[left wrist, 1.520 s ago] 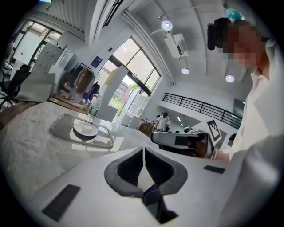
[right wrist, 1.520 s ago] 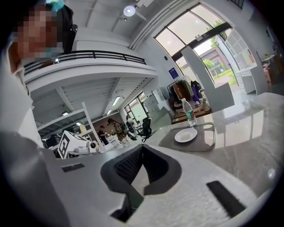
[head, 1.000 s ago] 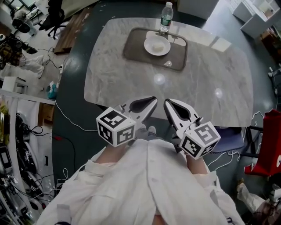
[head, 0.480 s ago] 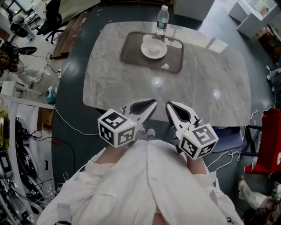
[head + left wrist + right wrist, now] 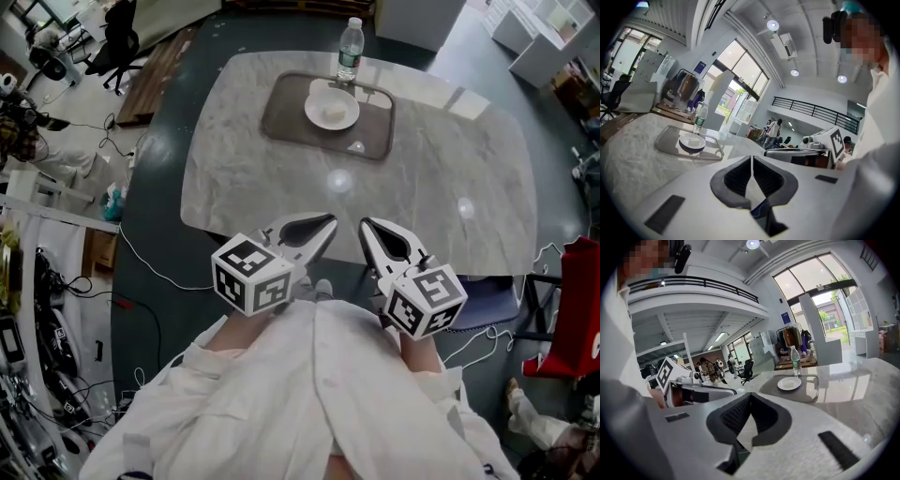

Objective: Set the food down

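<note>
— At the left, by the table's near edge, how does the left gripper [image 5: 328,221] stand?

— Its jaws are pressed together with nothing between them. It is held close to the person's white shirt [image 5: 319,394] and points out over the table [image 5: 272,178], tilted a little downward. In the head view its tip lies at the near edge.

— And the food?

— It is well apart from it, on the far side of the table. A dark tray [image 5: 286,117] lies near the far edge, and a white plate [image 5: 314,105] sits on it, toward the back. The food [image 5: 330,113], a pale lump, lies on the plate. Neither gripper is near it.

— What is to the right of the plate?

— A clear bottle [image 5: 349,42] with a white cap stands upright just behind the plate, at the tray's far rim. I cannot tell whether it stands on the tray or on the bare table.

— And the right gripper [image 5: 365,225]?

— Its jaws meet at the tips too, and it is empty. It is held just beside the left one without touching it, and it points the same way. Both marker cubes face back toward the person.
</note>
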